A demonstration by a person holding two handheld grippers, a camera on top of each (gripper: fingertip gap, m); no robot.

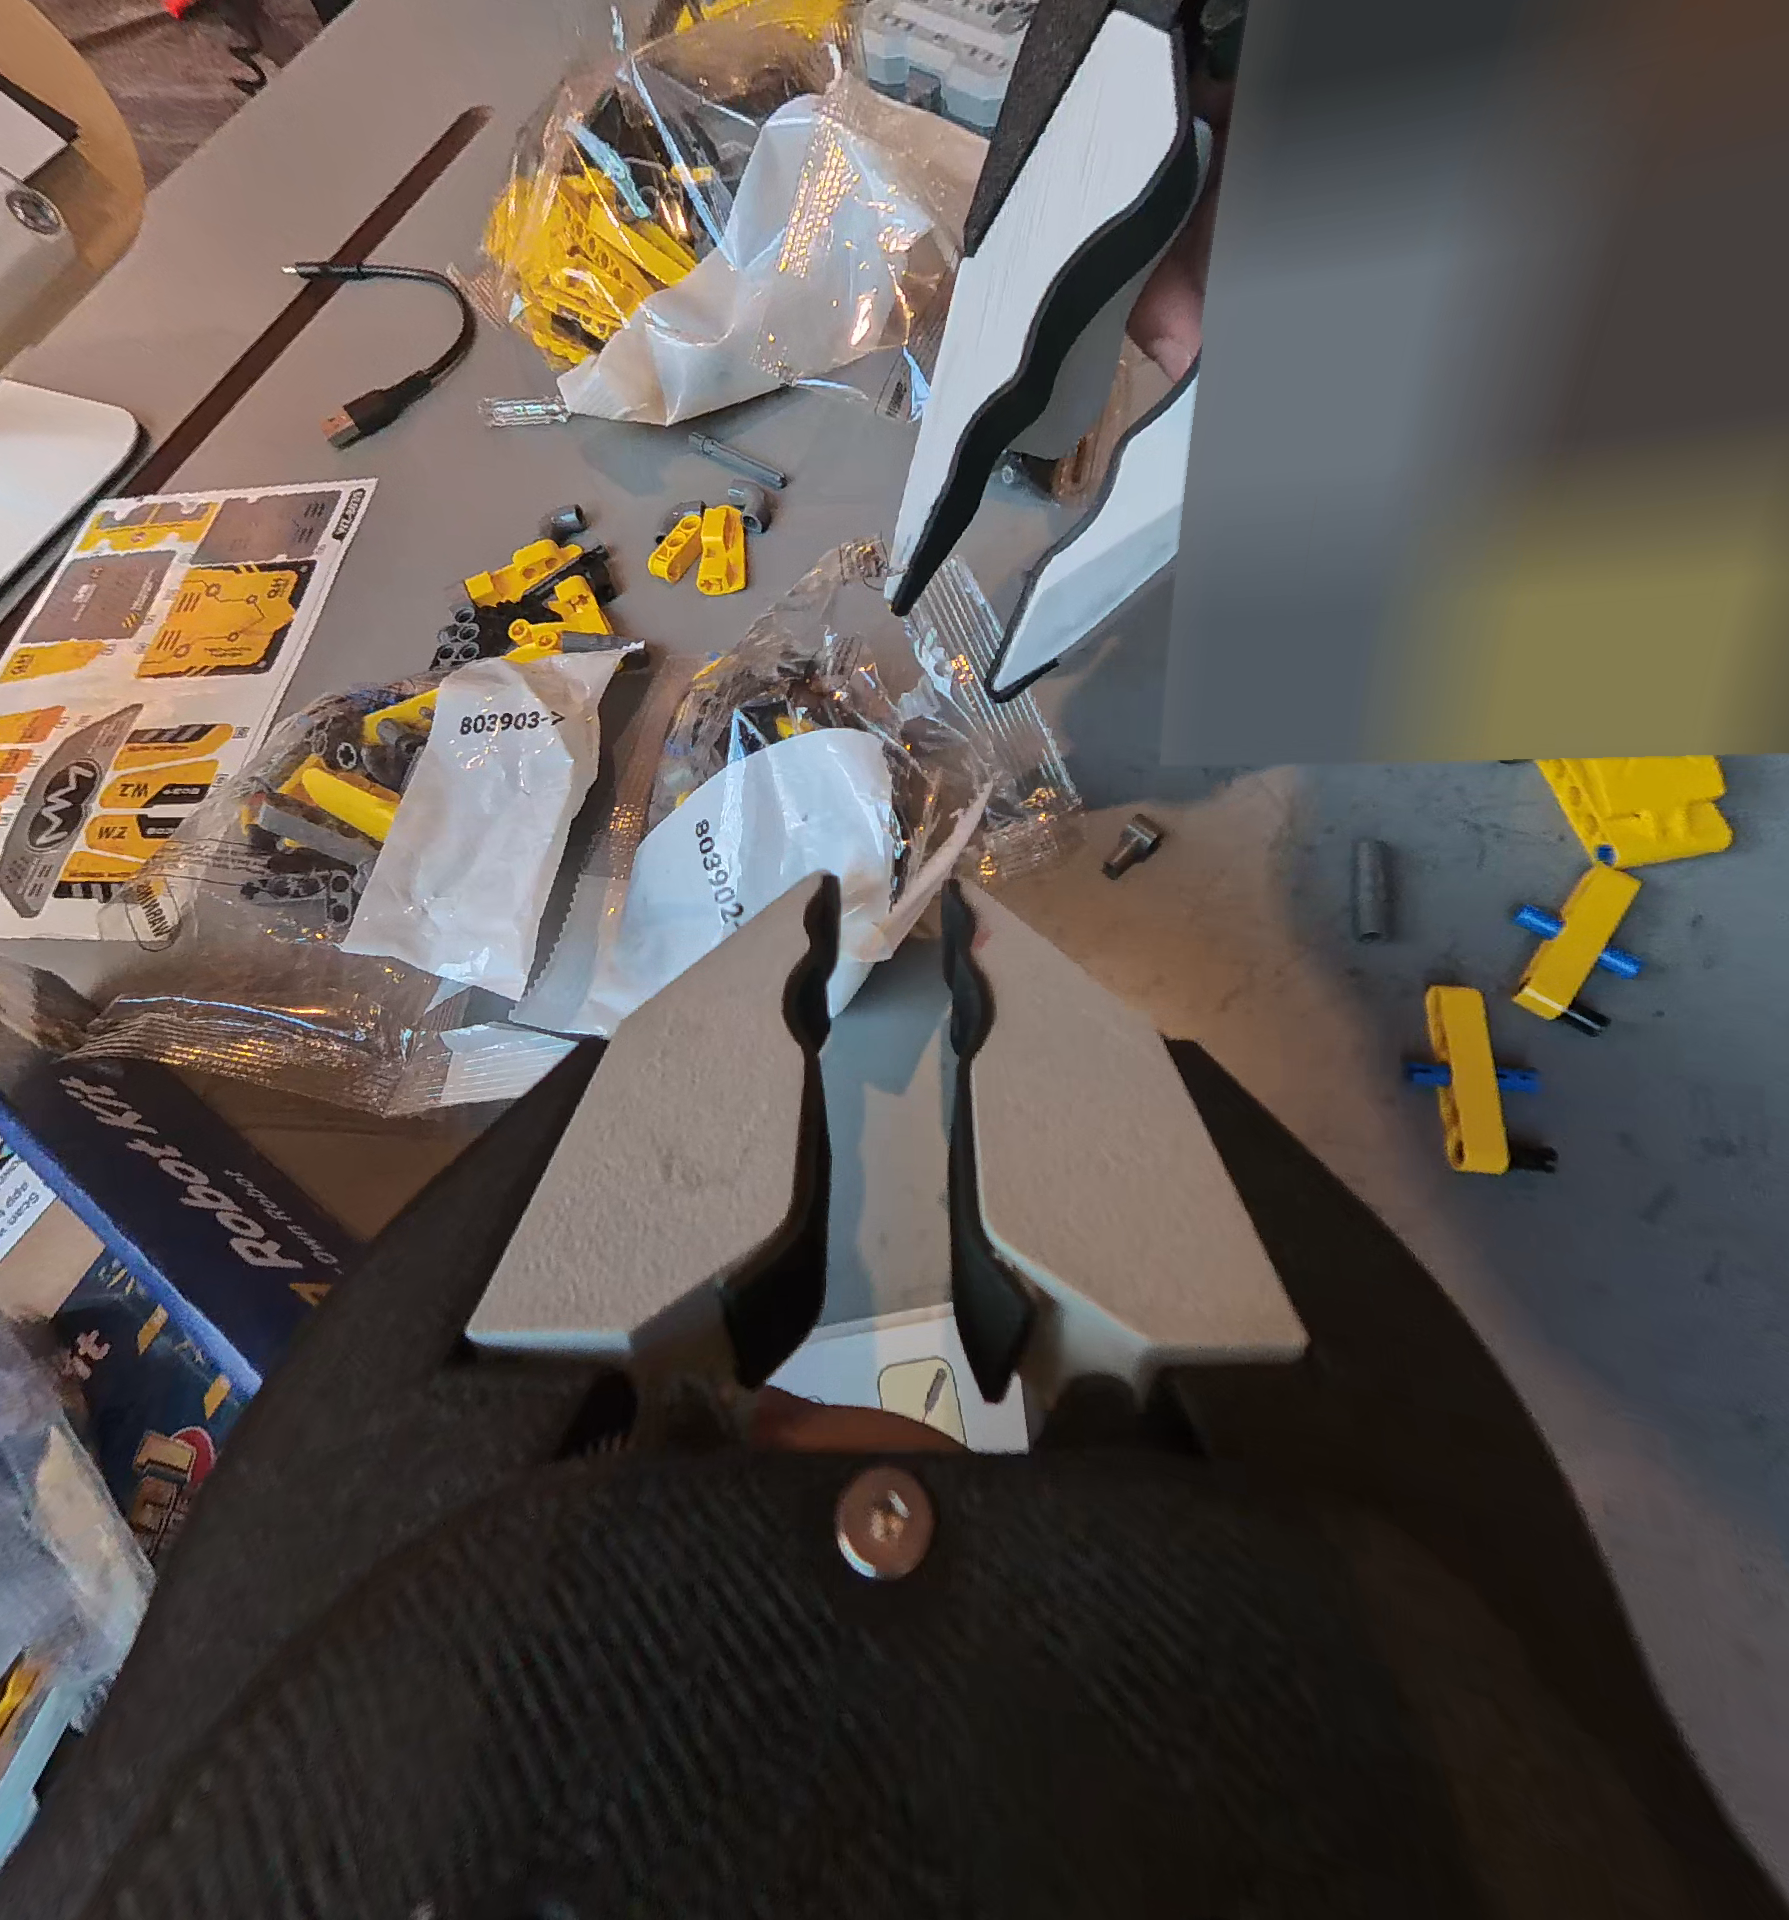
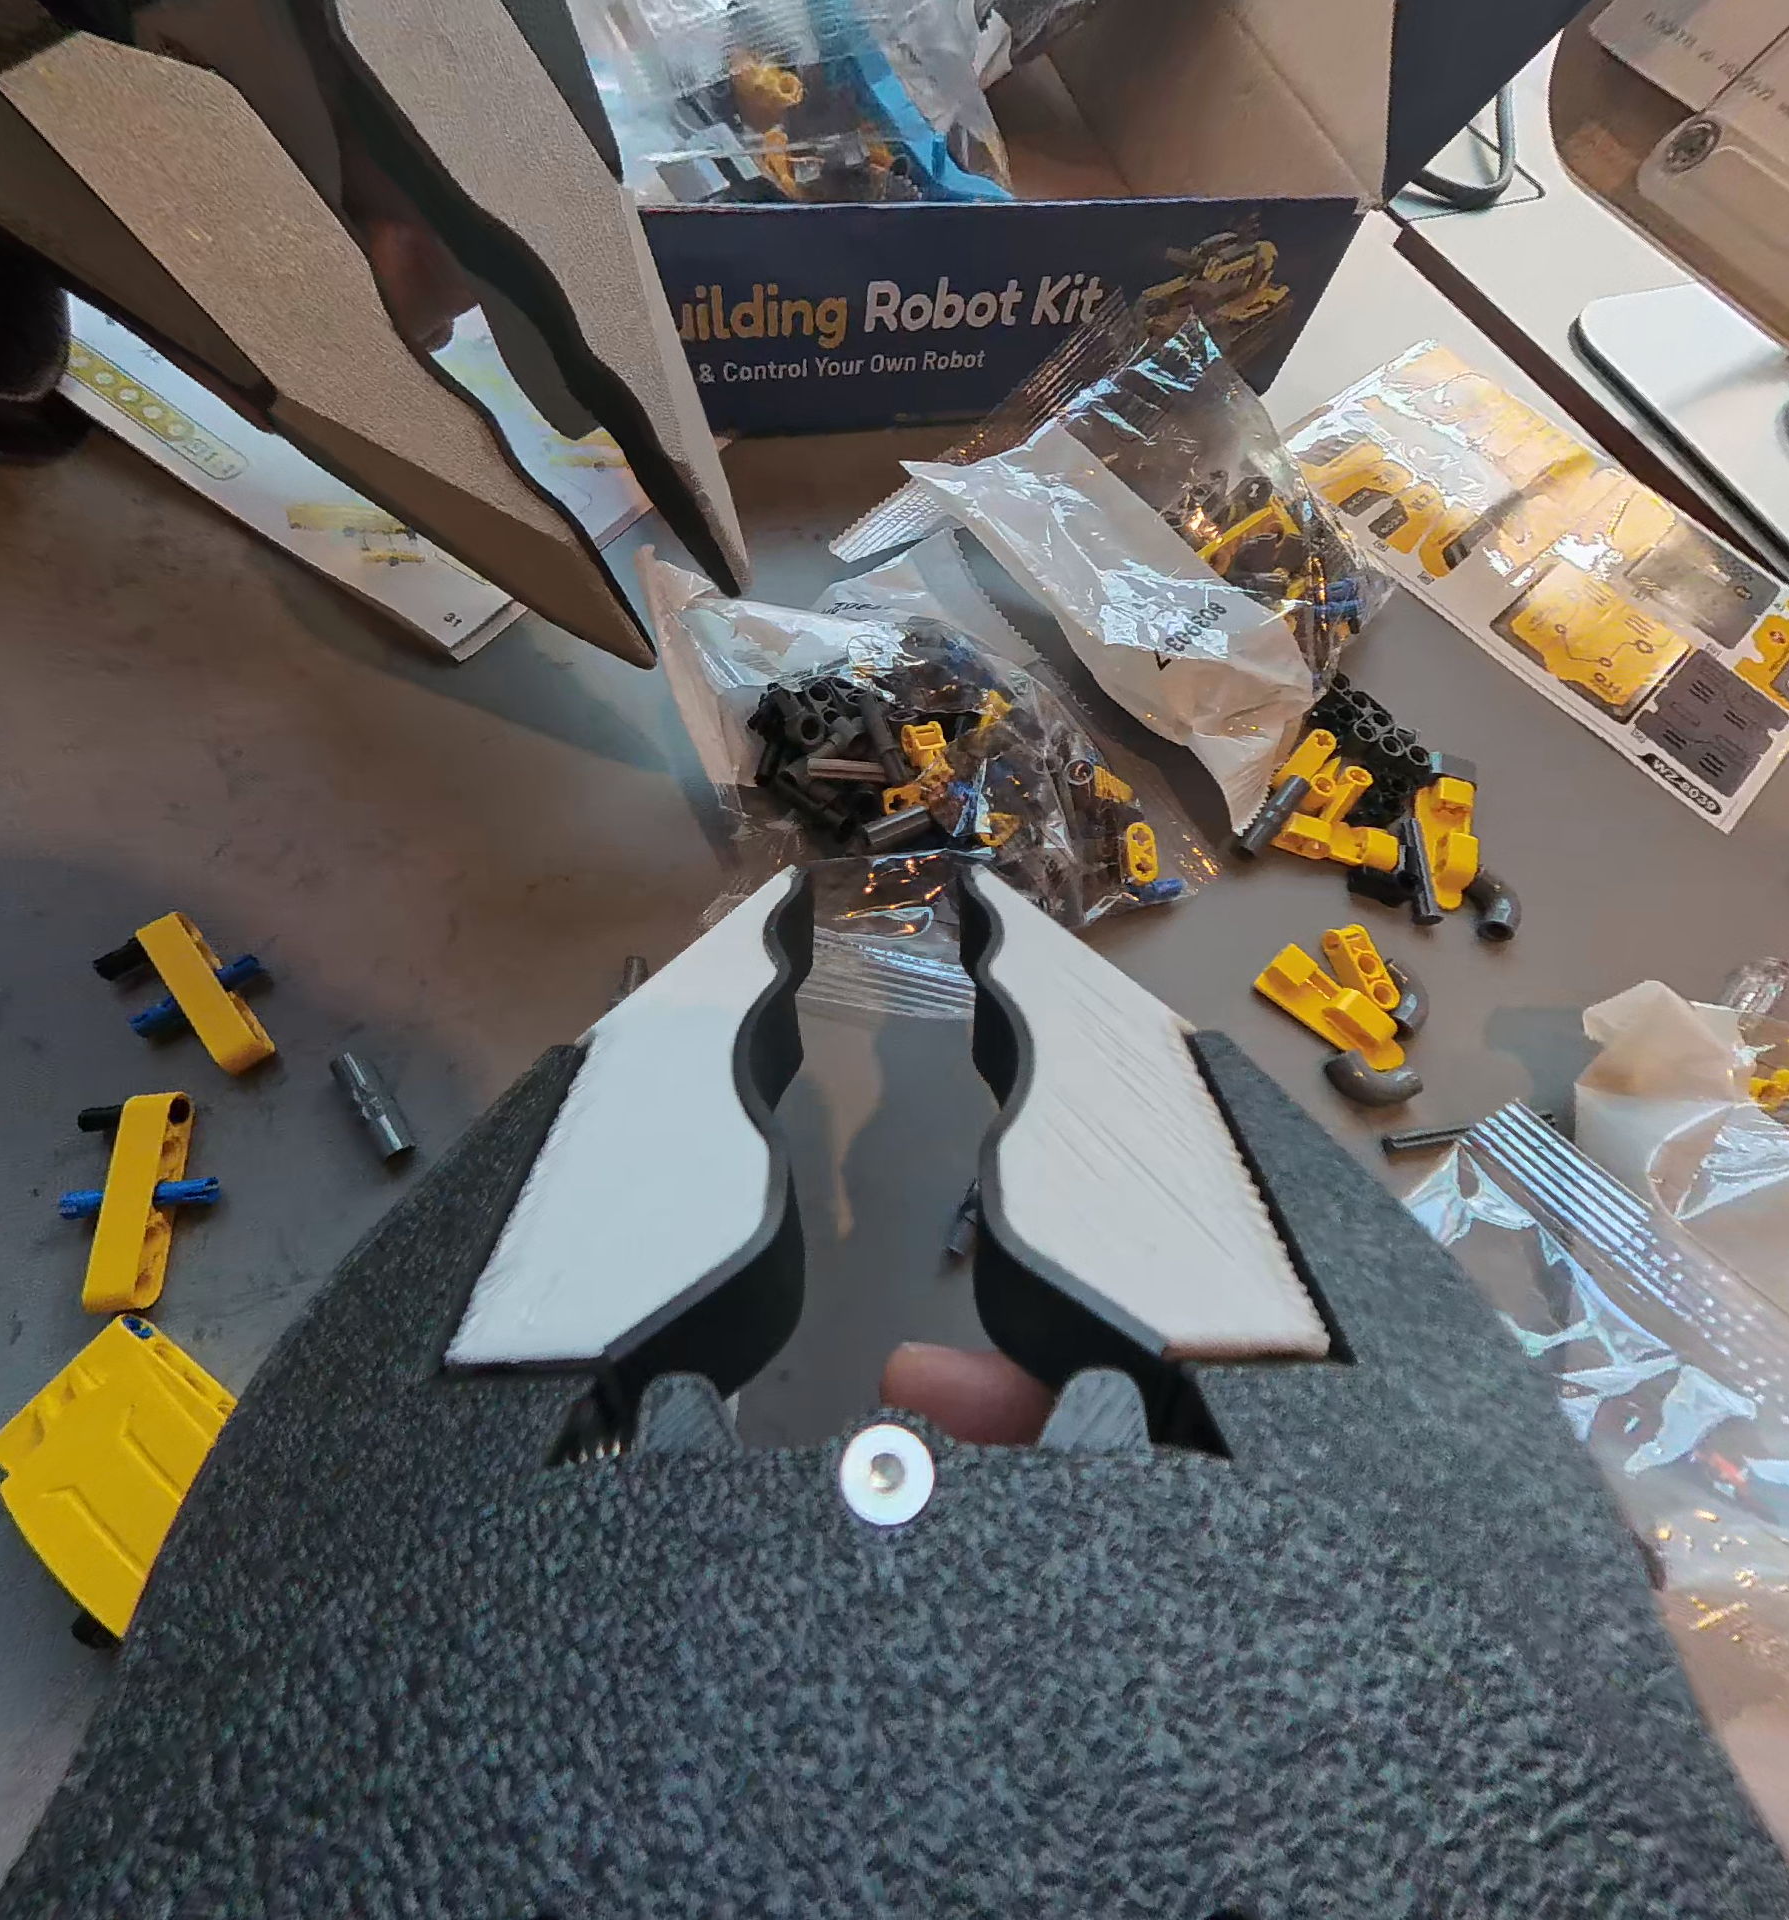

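My left gripper (image 1: 888,899) is open, its tips over the pale torn edge of a clear bag (image 1: 765,790) of small black and yellow parts; nothing is clamped. In the right wrist view it (image 2: 690,619) comes down at that bag's far edge. My right gripper (image 2: 882,883) is open and empty, its tips over the near edge of the same bag (image 2: 931,769). In the left wrist view it (image 1: 952,644) hangs over the bag's other side. The bag lies flat on the grey table between the two grippers.
A second bag (image 2: 1129,582), a loose parts pile (image 2: 1389,810), a sticker sheet (image 2: 1596,582) and the blue kit box (image 2: 973,312) lie beyond. Two yellow beams with blue pins (image 2: 204,992) (image 2: 137,1195), a yellow panel (image 2: 100,1455) and a grey sleeve (image 2: 370,1101) lie left. A booklet (image 2: 422,582) lies far left. About 6 centimeters separates my left fingertips from my right.
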